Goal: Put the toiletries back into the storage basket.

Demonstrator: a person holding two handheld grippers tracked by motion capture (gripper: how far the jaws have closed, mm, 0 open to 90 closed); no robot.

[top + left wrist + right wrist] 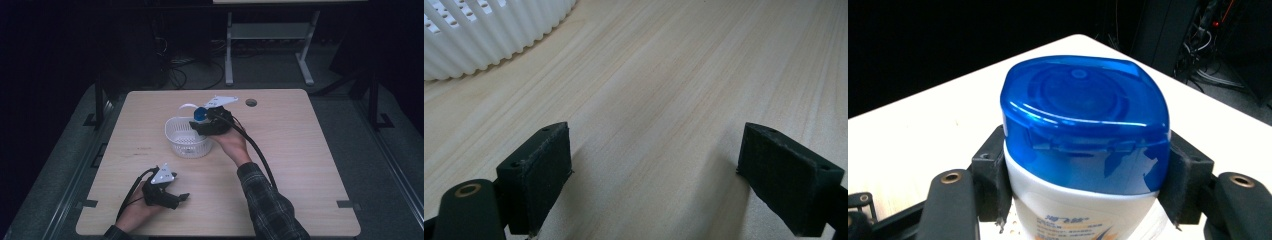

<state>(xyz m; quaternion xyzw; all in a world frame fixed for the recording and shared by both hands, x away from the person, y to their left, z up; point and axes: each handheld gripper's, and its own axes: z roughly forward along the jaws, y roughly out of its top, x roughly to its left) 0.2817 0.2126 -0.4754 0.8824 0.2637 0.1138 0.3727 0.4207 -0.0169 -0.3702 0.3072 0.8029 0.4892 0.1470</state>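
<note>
A white bottle with a blue flip cap (1083, 125) sits between the jaws of my right gripper (1083, 185), whose pads press on both sides just under the cap. From the high view, that right gripper (210, 122) hovers at the far right rim of a white ribbed basket (185, 145), the blue cap (200, 114) showing beside it. My left gripper (172, 197) rests on the table near the front edge, jaws apart with bare wood between them. In the left gripper view, its pads (536, 175) stand wide and the basket wall (489, 30) is at the upper left.
The light wood table (300, 165) has a round cable hole (251, 102) near its far edge. Beyond it, a table frame (270, 45) and cables lie on a dark floor. Black cables trail from both grippers.
</note>
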